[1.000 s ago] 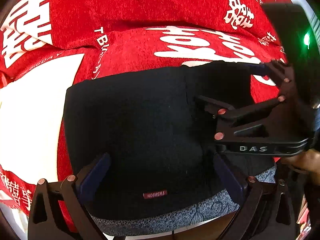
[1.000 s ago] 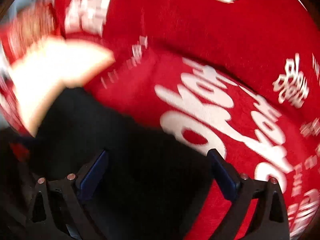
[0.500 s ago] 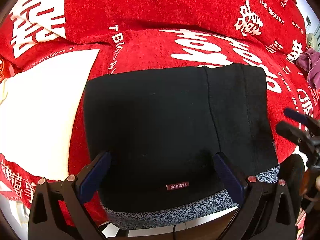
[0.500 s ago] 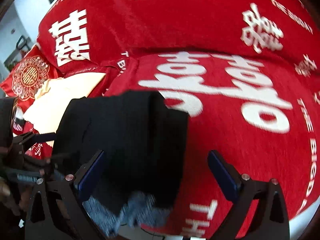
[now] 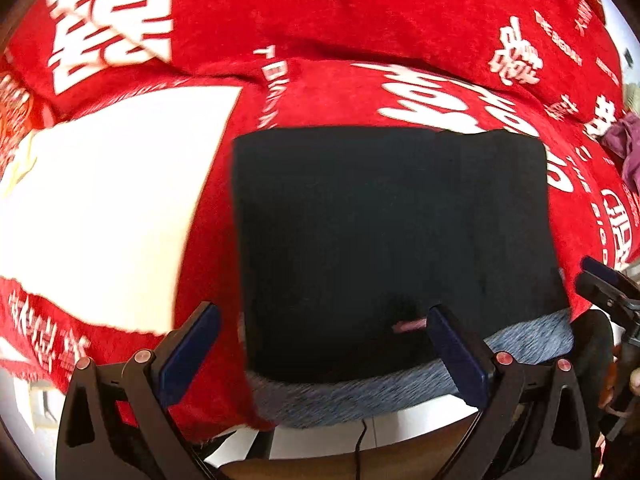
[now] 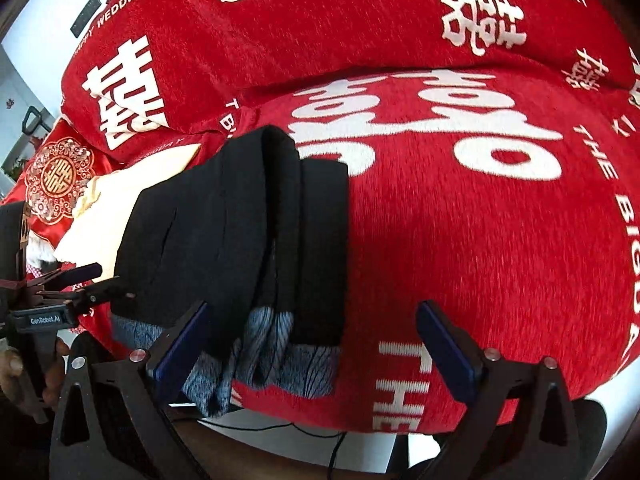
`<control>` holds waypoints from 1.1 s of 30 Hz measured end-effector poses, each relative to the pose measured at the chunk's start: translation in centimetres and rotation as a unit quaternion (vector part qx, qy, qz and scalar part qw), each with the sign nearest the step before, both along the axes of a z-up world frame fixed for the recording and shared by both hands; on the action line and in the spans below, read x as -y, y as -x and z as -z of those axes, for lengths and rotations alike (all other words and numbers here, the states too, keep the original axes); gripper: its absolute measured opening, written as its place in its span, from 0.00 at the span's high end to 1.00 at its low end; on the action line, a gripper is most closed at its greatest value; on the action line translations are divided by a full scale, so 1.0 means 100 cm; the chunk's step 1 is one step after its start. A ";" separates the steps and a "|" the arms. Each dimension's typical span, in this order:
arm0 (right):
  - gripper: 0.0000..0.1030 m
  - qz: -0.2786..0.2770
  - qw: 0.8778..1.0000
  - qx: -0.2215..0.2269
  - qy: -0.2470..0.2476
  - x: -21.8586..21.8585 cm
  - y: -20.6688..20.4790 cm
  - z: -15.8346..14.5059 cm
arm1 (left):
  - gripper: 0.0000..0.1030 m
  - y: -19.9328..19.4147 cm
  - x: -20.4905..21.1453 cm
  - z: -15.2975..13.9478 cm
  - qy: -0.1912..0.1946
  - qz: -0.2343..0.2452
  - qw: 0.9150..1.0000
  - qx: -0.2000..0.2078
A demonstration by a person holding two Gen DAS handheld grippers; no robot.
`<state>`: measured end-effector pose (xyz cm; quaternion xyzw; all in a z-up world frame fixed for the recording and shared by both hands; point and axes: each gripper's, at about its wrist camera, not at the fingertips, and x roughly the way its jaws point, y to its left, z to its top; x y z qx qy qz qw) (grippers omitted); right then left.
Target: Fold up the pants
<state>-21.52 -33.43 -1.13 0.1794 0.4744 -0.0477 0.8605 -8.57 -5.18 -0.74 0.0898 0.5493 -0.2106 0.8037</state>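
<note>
The black pants (image 5: 384, 240) lie folded into a thick rectangle on the red bedspread (image 5: 360, 20), with a grey lining strip along the near edge. In the right wrist view the same pants (image 6: 240, 232) show as stacked layers at centre left. My left gripper (image 5: 320, 352) hangs open just in front of the pants' near edge, holding nothing. My right gripper (image 6: 312, 356) is open too, over the near right corner of the pants and the bedspread (image 6: 480, 240). Each gripper also appears at the edge of the other's view: left gripper (image 6: 96, 280), right gripper (image 5: 600, 280).
A white panel (image 5: 104, 208) of the spread lies left of the pants. A purple cloth (image 5: 628, 148) sits at the far right. An embroidered red cushion (image 6: 56, 176) is at the left. The bed's near edge drops to a floor with a cable (image 6: 320, 436).
The right gripper has lifted off the pants and drawn back to the right. The left gripper has shifted left and back, so the folded pants now sit right of its centre.
</note>
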 end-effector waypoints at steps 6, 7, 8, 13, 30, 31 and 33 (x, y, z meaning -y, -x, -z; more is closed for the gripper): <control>0.01 -0.109 0.991 0.073 -0.007 -0.055 0.010 -0.021 | 0.00 0.000 -0.038 0.007 0.010 -0.055 0.998 -0.014; 0.01 -0.139 0.987 0.084 -0.010 -0.066 0.010 -0.023 | 0.00 -0.001 -0.042 0.009 0.007 -0.059 0.998 -0.015; 0.01 -0.163 0.982 0.089 -0.014 -0.075 0.009 -0.022 | 0.00 -0.001 -0.044 0.012 0.003 -0.062 0.998 -0.016; 0.01 -0.192 0.980 0.033 -0.031 -0.088 -0.005 0.010 | 0.00 -0.008 -0.059 0.022 0.000 -0.079 0.997 -0.019; 0.00 -0.084 0.990 0.114 0.007 -0.011 -0.062 -0.041 | 0.00 -0.006 -0.056 0.045 0.076 -0.057 0.994 -0.062; 0.00 -0.106 0.986 0.129 0.002 -0.019 -0.069 -0.047 | 0.00 -0.006 -0.052 0.051 0.064 -0.054 0.994 -0.068; 0.00 -0.144 0.980 0.135 -0.033 -0.026 -0.088 -0.045 | 0.00 -0.006 -0.051 0.056 0.069 -0.058 0.993 -0.074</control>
